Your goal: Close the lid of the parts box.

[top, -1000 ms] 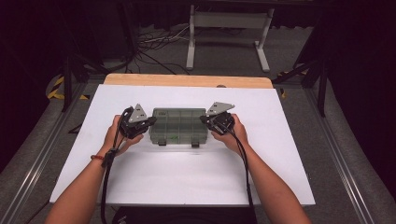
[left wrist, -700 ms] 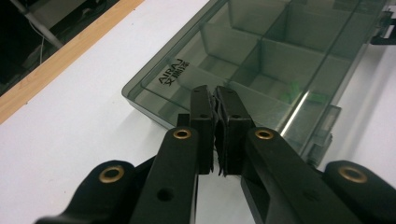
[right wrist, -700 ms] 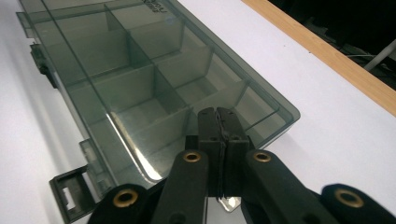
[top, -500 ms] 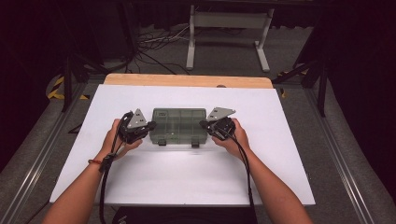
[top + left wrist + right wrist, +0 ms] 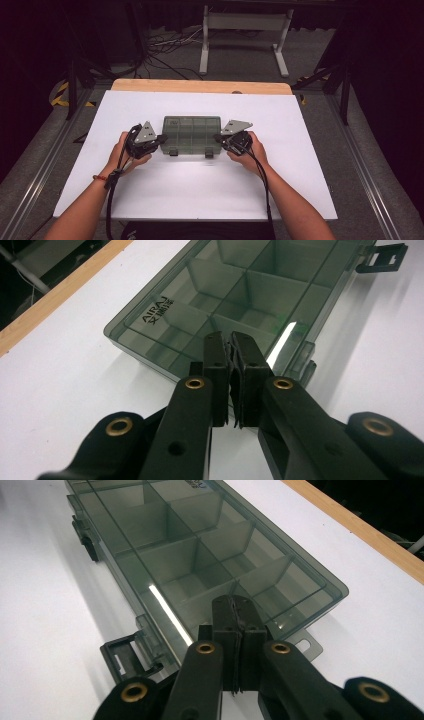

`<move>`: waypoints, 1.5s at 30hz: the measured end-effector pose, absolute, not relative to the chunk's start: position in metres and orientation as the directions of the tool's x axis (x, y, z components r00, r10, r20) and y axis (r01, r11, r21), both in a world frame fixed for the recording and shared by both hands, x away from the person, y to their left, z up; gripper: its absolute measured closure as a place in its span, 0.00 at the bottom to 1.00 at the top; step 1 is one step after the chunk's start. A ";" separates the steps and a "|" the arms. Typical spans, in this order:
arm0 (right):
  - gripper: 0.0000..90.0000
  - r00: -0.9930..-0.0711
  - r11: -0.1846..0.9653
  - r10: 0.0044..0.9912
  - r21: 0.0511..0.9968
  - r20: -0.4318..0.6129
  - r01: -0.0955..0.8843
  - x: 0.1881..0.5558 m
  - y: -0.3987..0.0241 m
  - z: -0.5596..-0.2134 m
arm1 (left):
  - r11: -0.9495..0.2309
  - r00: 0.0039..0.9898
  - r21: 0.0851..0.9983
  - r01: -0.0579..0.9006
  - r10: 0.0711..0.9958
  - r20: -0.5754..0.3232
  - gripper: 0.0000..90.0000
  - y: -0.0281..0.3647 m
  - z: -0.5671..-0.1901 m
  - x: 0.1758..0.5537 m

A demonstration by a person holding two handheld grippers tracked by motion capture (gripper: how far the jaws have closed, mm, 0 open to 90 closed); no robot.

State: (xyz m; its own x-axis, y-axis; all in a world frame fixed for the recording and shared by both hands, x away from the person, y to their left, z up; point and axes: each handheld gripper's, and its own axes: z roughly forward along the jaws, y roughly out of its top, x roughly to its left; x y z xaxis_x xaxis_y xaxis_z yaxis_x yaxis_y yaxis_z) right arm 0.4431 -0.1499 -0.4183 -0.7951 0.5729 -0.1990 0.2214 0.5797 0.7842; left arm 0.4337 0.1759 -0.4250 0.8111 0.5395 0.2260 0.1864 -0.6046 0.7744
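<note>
A smoked-grey compartment organizer box (image 5: 192, 135) is seen at the centre of the high view, lid shut, on the white tabletop (image 5: 200, 190), with its two latches (image 5: 209, 153) flipped open along the near edge. It is flanked by the left gripper (image 5: 161, 138) and the right gripper (image 5: 218, 136), each with jaws pressed together on nothing, tips at the box's short ends. In the left gripper view the closed tips are seen over the lid corner (image 5: 235, 342). If one end is pushed harder, the light box is likely to be spun or slid across the smooth surface. The unlatched lid may also be popped open.
</note>
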 end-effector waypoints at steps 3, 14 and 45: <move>1.00 -0.797 0.580 0.571 0.784 -0.198 0.221 0.441 -0.150 -0.419 | -0.607 0.815 0.773 0.184 0.534 0.225 0.96 0.176 -0.425 0.433; 1.00 -0.796 0.583 0.571 0.783 -0.203 0.218 0.434 -0.150 -0.423 | -0.607 0.822 0.773 0.186 0.527 0.216 0.96 0.175 -0.430 0.426; 0.96 -0.781 0.517 0.599 0.830 -0.178 0.208 0.422 -0.163 -0.425 | -0.531 0.829 0.836 0.142 0.526 0.193 0.85 0.179 -0.435 0.422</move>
State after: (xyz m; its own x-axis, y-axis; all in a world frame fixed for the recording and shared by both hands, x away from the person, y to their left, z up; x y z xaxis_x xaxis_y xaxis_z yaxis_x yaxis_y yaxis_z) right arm 0.4218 -0.1628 -0.4246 -0.7808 0.5990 -0.1778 0.2075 0.5170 0.8304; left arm 0.4216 0.1791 -0.4351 0.8285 0.5256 0.1932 0.1418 -0.5306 0.8357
